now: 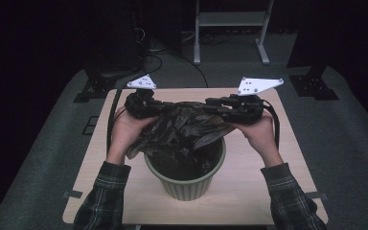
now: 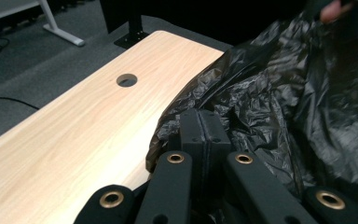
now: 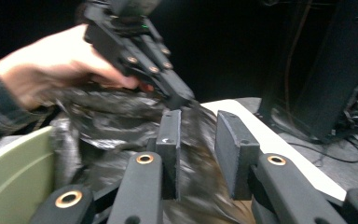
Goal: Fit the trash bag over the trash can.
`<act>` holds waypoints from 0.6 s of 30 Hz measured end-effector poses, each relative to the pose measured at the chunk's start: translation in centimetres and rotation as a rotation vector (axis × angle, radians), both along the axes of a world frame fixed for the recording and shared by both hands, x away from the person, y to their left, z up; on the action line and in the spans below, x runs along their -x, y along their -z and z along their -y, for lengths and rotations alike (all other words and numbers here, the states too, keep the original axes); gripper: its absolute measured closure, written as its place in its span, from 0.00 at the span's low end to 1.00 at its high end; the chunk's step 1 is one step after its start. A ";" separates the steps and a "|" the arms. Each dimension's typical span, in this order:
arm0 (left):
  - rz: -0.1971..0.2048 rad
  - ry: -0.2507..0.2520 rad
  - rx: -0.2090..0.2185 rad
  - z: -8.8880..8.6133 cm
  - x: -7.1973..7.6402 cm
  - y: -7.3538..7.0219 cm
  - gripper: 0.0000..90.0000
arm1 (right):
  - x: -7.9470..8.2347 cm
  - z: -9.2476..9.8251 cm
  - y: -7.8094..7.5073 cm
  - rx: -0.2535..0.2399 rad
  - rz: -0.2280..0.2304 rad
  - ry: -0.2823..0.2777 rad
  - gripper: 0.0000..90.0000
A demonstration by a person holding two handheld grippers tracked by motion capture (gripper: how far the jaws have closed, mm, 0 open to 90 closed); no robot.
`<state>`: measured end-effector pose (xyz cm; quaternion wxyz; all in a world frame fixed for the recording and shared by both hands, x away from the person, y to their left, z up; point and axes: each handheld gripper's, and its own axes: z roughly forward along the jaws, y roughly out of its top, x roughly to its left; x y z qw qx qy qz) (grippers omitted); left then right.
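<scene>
Black bag [image 1: 187, 127]: stretched crosswise above green bin [image 1: 187, 184]; left gripper [image 2: 204, 133] clamped on its edge, right gripper [image 3: 200, 140] apart, bag between.

Right claw [image 3: 196, 154] parted — black bag [image 3: 121, 121] ahead, left claw [image 3: 179, 100] pinching it

One green bin [image 1: 186, 184], one black plastic bag [image 1: 182, 127] and one wooden table [image 1: 249, 191] are counted. Two grippers are seen, a left gripper [image 1: 165, 109] and a right gripper [image 1: 211, 103], and two hands.
</scene>
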<state>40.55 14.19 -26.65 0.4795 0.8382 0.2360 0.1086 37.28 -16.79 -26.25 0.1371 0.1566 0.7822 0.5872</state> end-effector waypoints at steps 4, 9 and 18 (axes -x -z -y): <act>0.001 0.024 0.019 0.7 0.2 -0.1 1.00 | 0.3 -0.8 0.2 0.028 -0.036 -0.042 0.78; 0.004 0.031 0.029 1.1 0.3 -0.2 1.00 | -0.4 -2.2 1.9 0.104 -0.099 -0.045 0.73; -0.001 0.032 0.044 0.7 0.3 0.2 1.00 | -1.7 -2.4 3.7 0.093 -0.178 -0.049 0.68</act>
